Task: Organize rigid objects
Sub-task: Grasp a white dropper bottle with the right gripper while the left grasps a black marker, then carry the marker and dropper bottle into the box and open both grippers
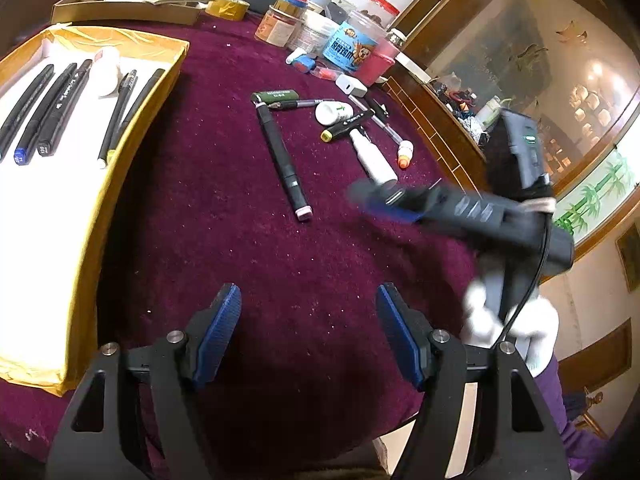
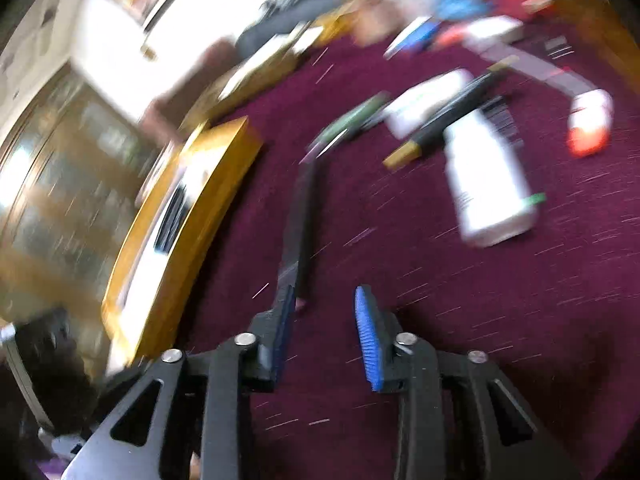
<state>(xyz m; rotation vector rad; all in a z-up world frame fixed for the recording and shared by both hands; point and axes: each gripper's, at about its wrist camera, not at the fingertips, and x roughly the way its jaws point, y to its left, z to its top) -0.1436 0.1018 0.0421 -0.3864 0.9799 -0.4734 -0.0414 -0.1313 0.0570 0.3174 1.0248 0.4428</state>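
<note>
Looking from the left wrist camera, the left gripper (image 1: 309, 330) is hanging over the dark red cloth (image 1: 240, 264) with its two blue pads wide apart and nothing between them. The long black marker (image 1: 282, 156) with a pink end is lying flat on the cloth, well ahead of the jaws and a little to the left of their middle. To the far left, the yellow tray (image 1: 132, 120) is holding a row of black pens (image 1: 48, 112) lying side by side. Past the marker, a white bottle (image 1: 374, 158), a yellow-tipped marker (image 1: 346, 126) and a green block (image 1: 276, 95) are lying close together. Jars (image 1: 352, 46) are standing at the back edge. The right gripper (image 1: 384, 200) is reaching in from the right, blurred, held by a white-gloved hand (image 1: 516, 320), with its tip over the bottom end of the white bottle.

Looking from the right wrist camera, everything is smeared. The right gripper (image 2: 325, 334) is showing its blue pads partly open, with nothing held. The long black marker (image 2: 298, 232) is running up and away from the left pad; its near end is sitting right at that pad's tip, just outside the gap. I cannot tell if they are touching. The yellow tray (image 2: 176, 248) is lying to the left. The white bottle (image 2: 486, 184) is lying ahead to the right, well apart from the jaws.
</note>
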